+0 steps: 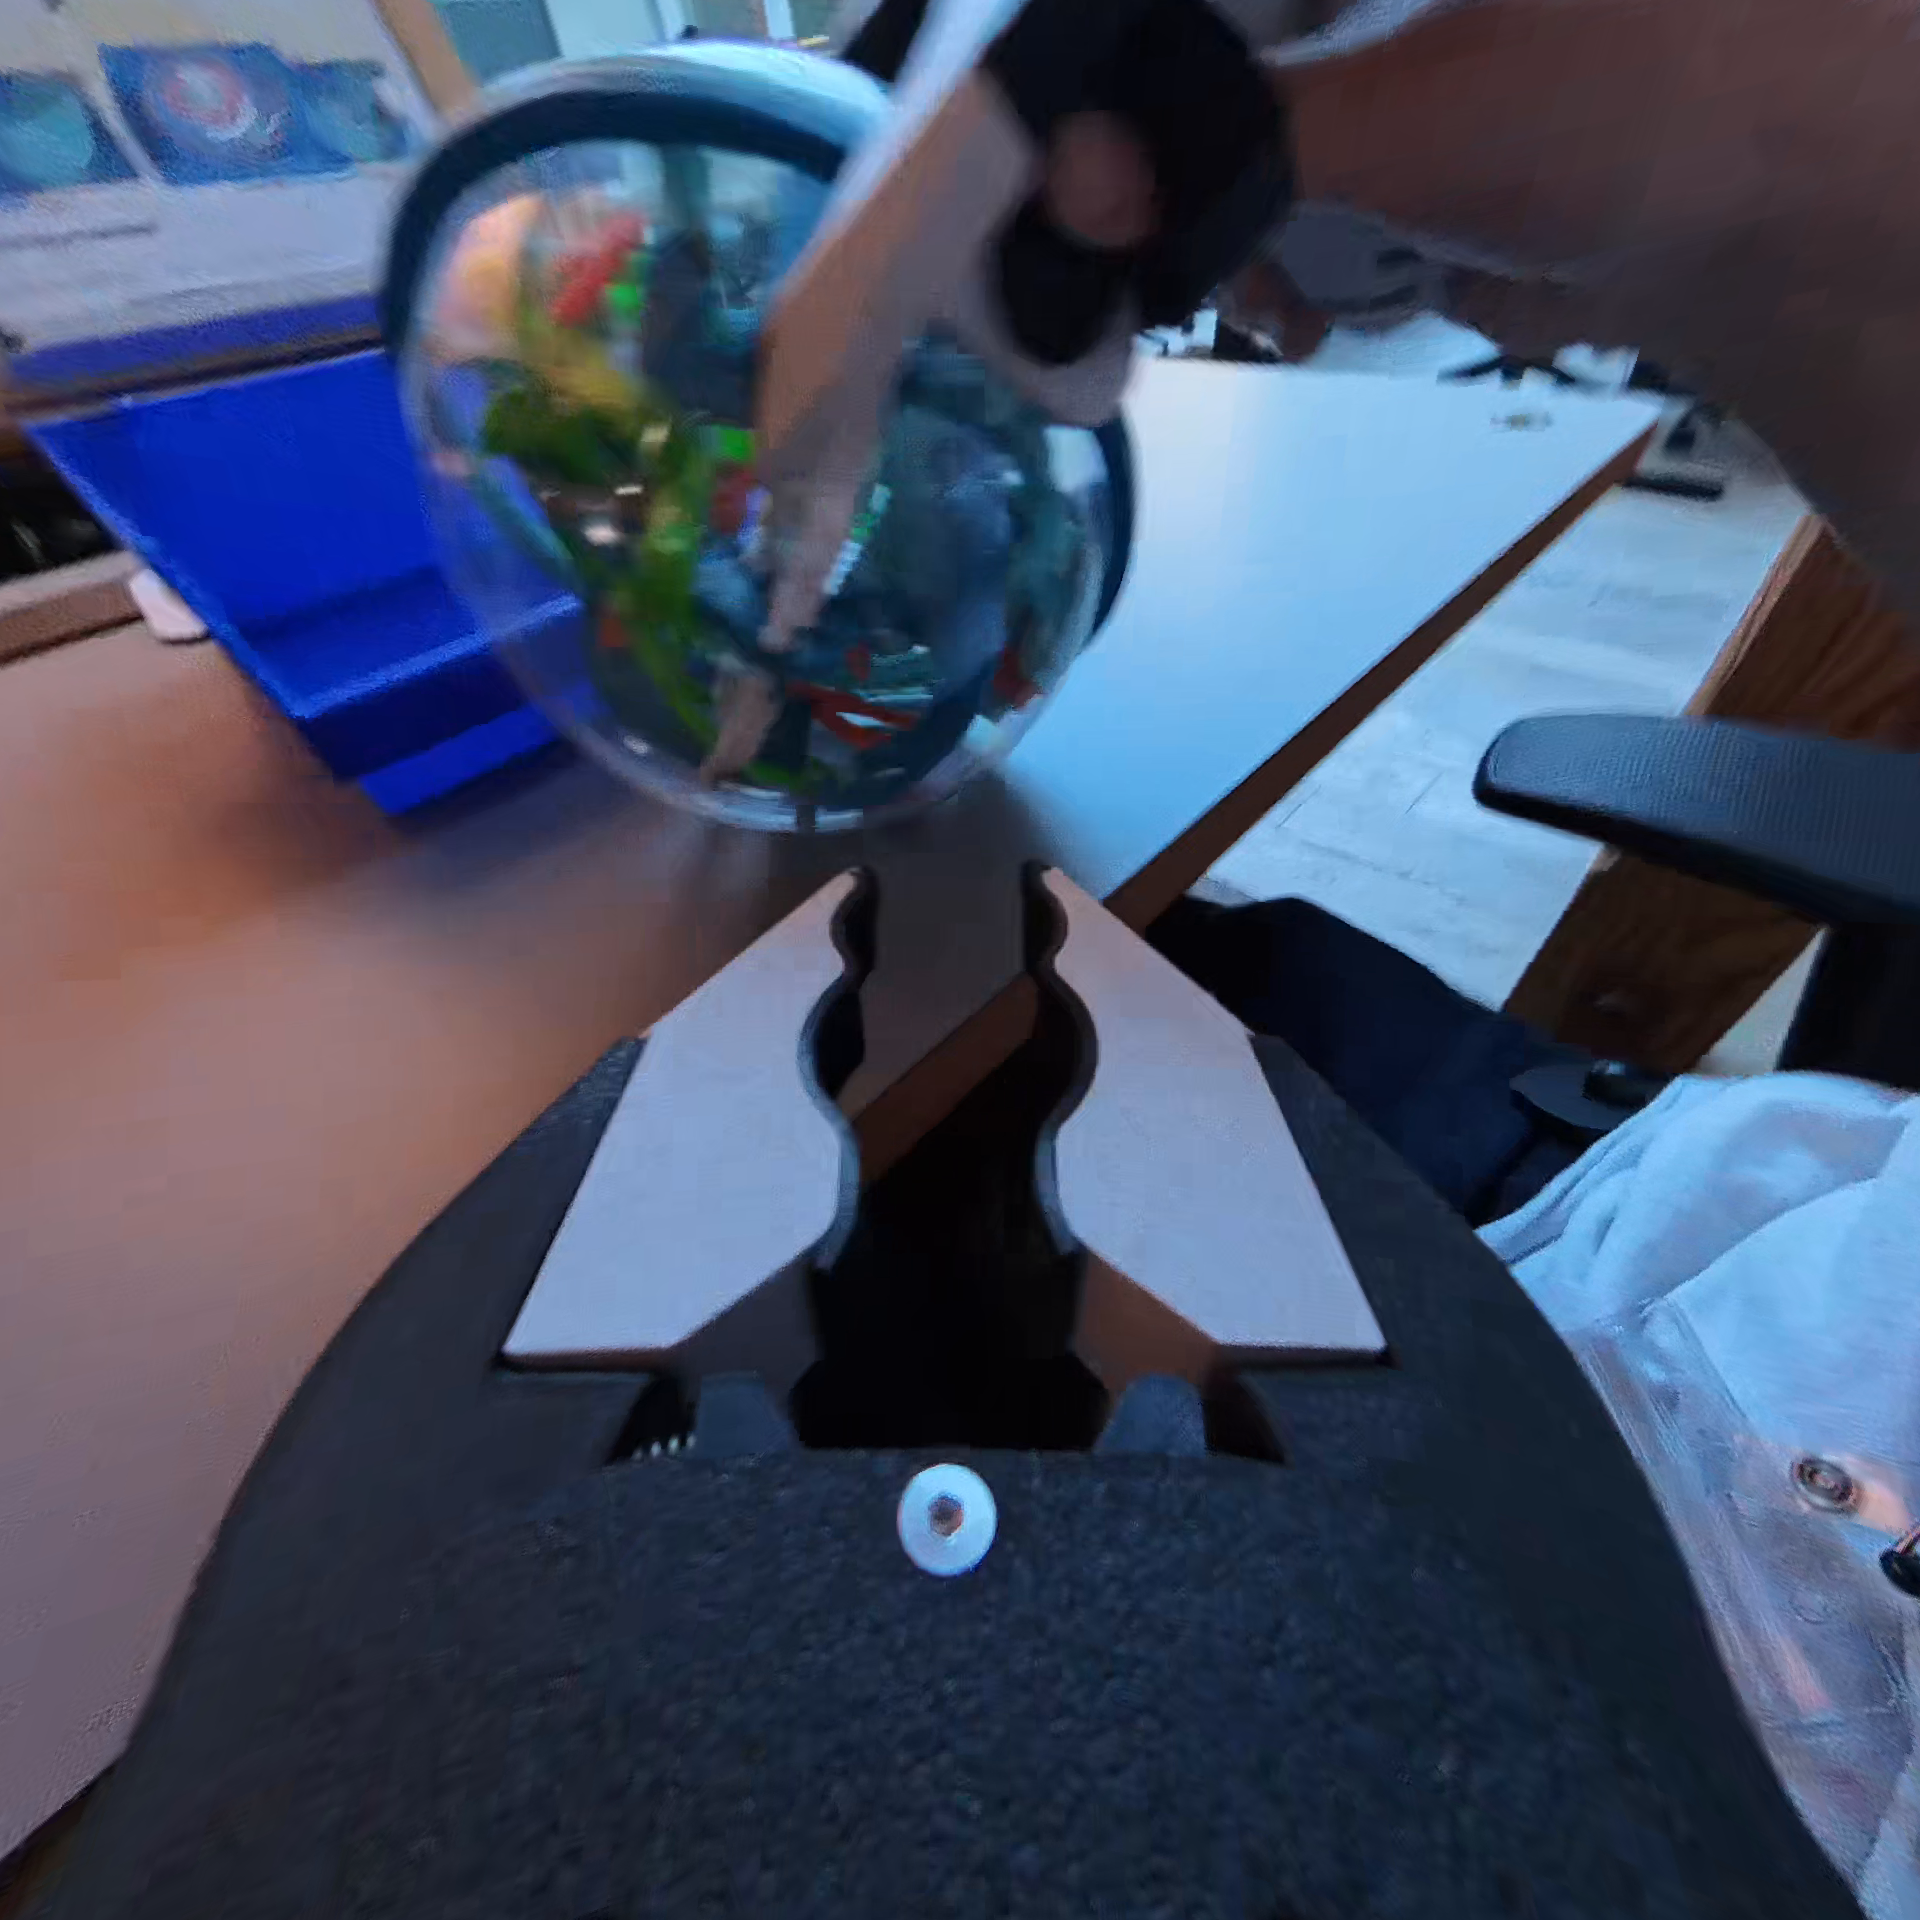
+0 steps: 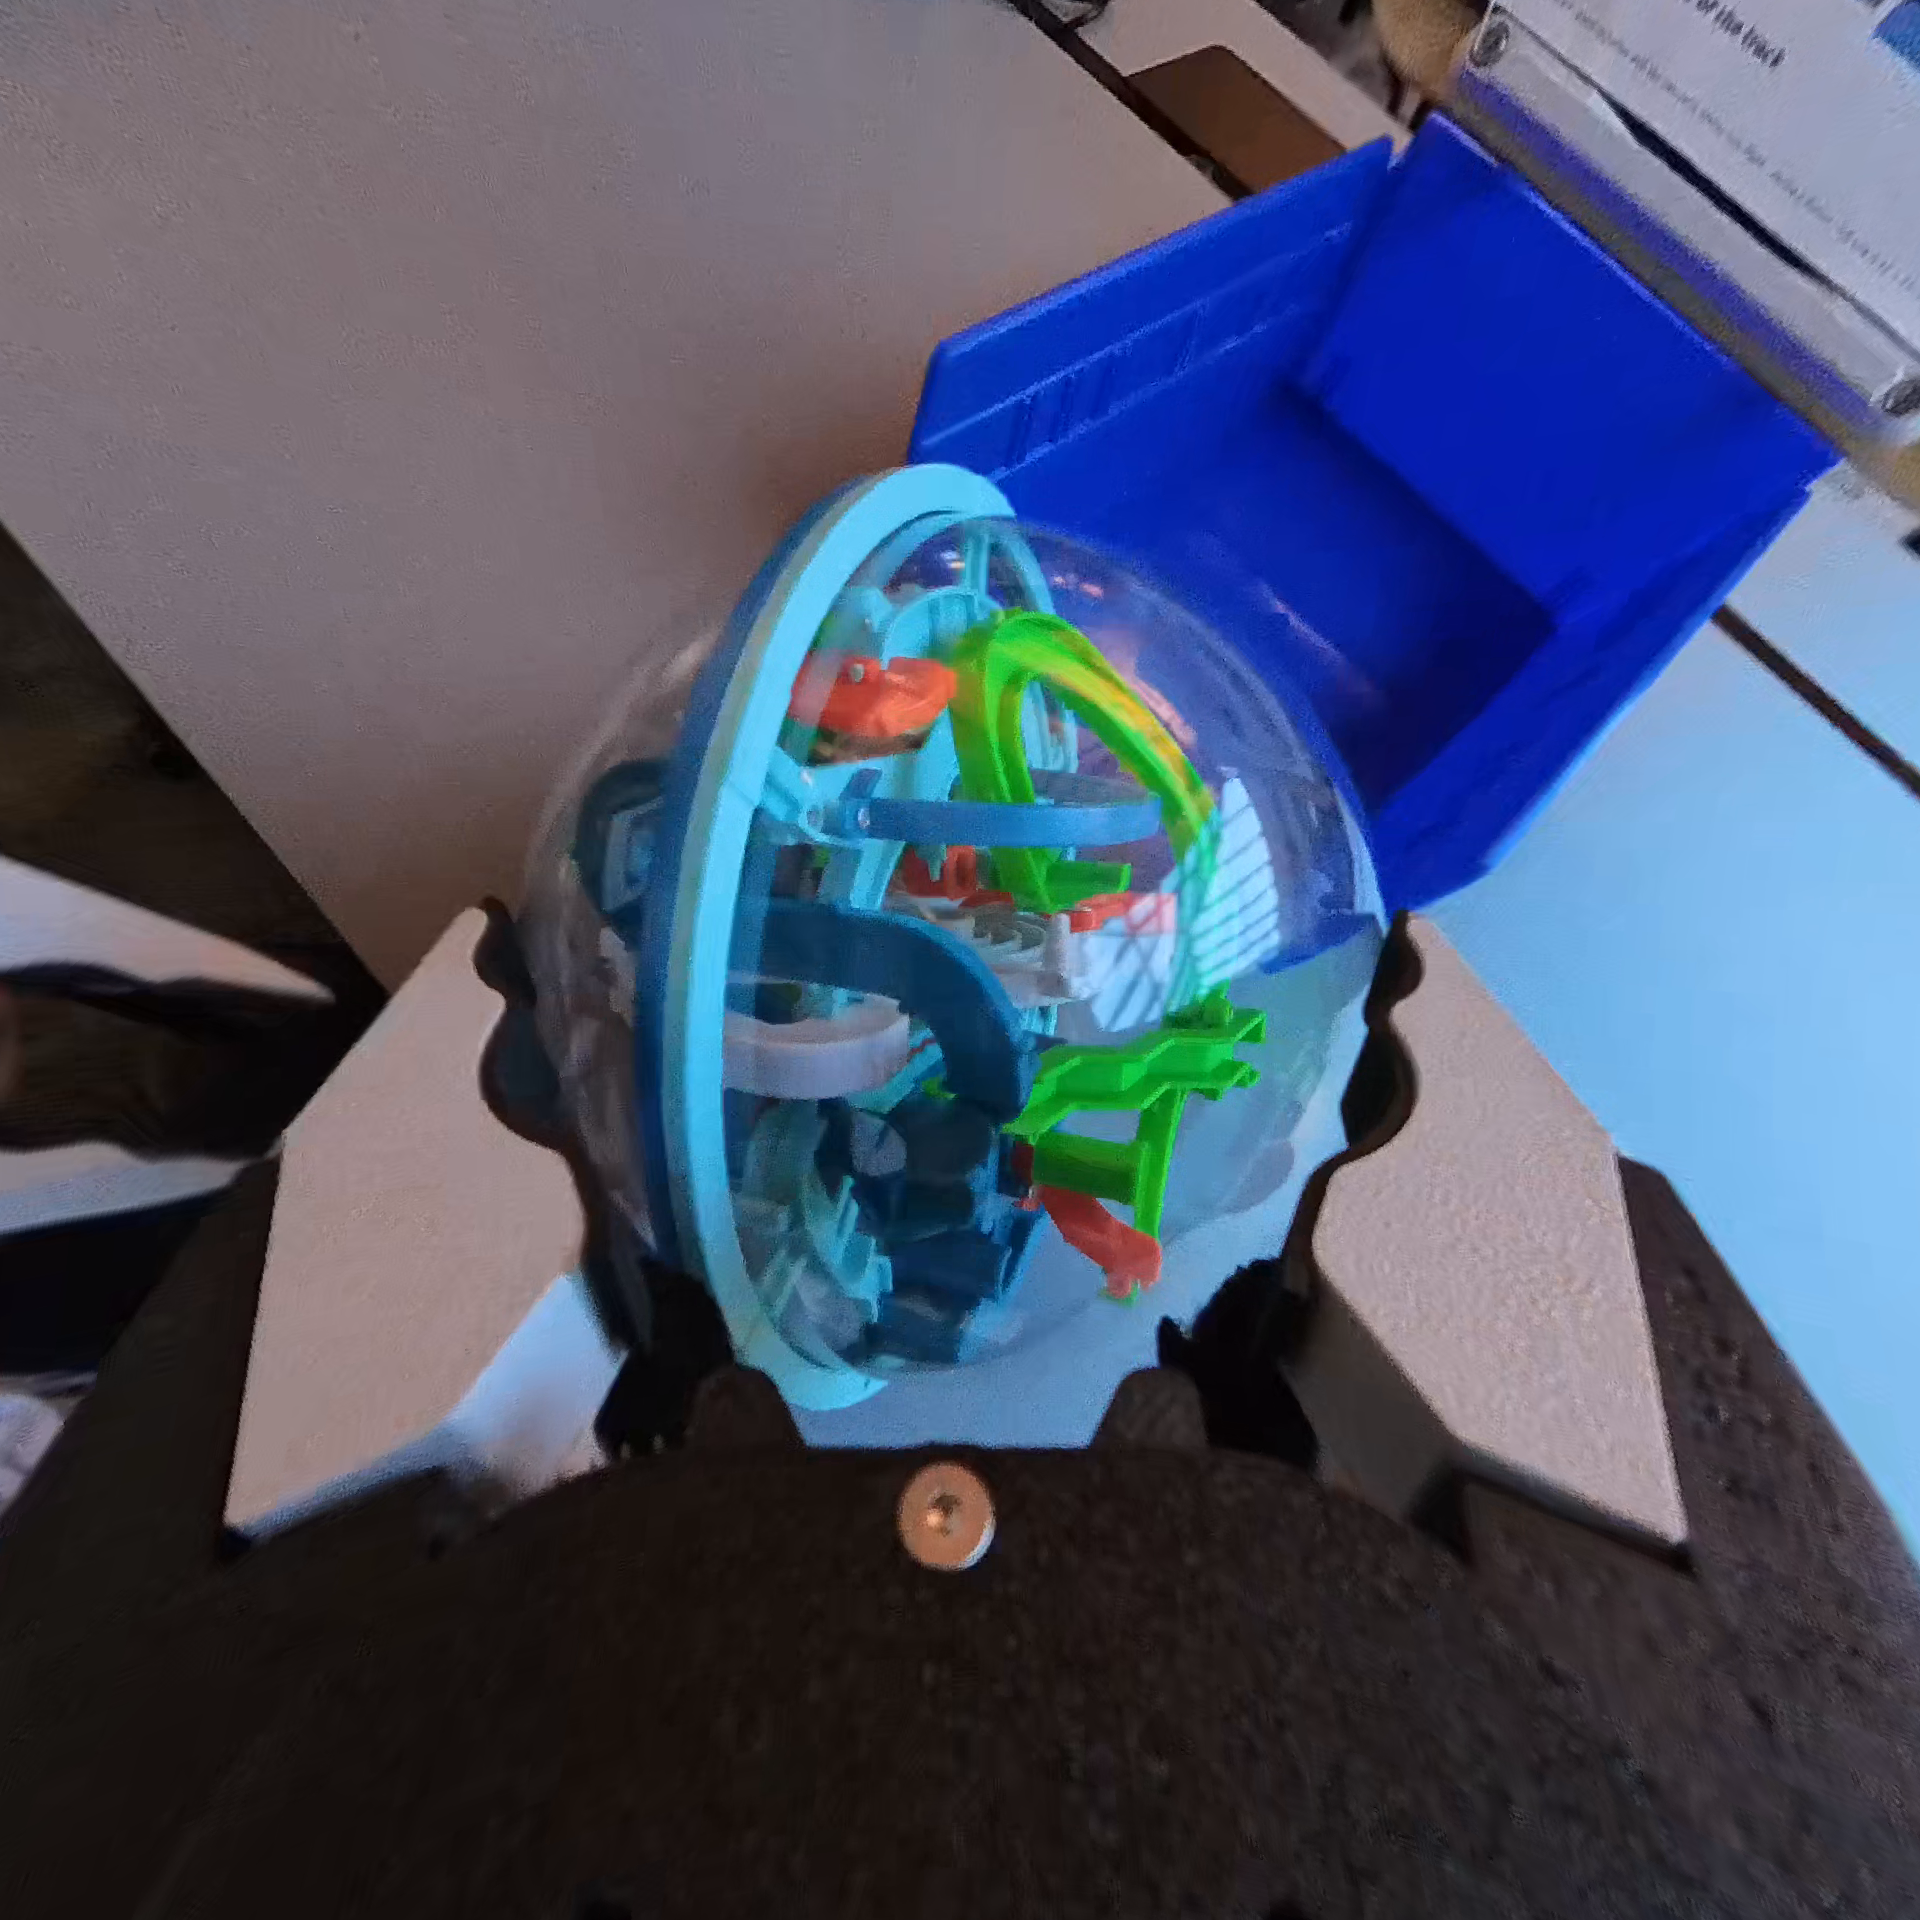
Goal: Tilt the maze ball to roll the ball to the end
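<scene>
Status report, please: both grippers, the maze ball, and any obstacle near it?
Right gripper shut on maze ball, held above table. Left gripper empty, narrow gap, below the ball. Blue bin close behind; inner ball not visible.

Maze ball [image 1: 727, 499] motion-blurred, partly hidden behind right gripper [image 1: 821, 499]; inner ball indiscernible.

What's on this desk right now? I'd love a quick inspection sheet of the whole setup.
Surface: brown table, lighter top beyond.
Job's things: maze ball, clear sphere with coloured tracks, held above the table; small ball inside not made out.
Clutter: blue bin, open, nothing seen inside.
Grippers: right gripper clamps the maze ball; left gripper holds nothing, fingers slightly apart.
Cables: nothing seen.
Surroundings: black chair armrest, posters behind.
</scene>
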Demonstrator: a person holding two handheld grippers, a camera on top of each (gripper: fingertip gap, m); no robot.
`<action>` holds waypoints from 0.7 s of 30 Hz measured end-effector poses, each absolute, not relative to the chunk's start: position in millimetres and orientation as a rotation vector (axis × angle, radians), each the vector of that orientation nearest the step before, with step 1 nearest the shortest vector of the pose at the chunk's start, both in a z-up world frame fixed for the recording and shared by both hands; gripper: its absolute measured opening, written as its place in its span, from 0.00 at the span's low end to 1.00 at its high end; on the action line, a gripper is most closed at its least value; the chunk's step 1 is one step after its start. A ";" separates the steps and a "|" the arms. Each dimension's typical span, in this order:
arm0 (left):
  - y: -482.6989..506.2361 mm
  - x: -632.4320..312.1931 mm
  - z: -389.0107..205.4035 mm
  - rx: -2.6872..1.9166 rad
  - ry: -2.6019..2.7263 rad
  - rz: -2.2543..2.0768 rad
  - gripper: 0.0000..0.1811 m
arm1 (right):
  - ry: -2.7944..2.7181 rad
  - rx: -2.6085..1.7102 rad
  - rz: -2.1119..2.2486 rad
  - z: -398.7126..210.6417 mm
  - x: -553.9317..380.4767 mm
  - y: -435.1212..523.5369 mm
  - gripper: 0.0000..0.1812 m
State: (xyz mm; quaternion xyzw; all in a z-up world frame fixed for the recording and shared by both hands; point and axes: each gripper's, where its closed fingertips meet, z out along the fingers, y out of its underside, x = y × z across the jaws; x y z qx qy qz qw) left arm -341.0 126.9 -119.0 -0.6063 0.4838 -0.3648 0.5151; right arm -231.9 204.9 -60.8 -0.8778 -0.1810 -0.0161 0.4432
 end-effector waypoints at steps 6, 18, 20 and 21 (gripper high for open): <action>189.3 -338.2 -80.8 -1.553 1.106 -1.236 0.61 | -0.314 -2.137 0.316 -53.8 -189.6 197.9 0.84; 170.4 -196.7 -127.3 -1.693 1.671 -1.727 0.77 | -0.171 -1.726 1.203 -78.7 -97.9 164.6 0.83; 161.5 -182.7 -123.0 -1.702 1.649 -1.869 0.79 | -0.248 -1.631 1.183 -76.6 -100.3 161.2 0.83; 157.9 -177.2 -121.6 -1.709 1.643 -1.917 0.80 | -0.288 -1.585 1.150 -74.5 -103.7 160.1 0.83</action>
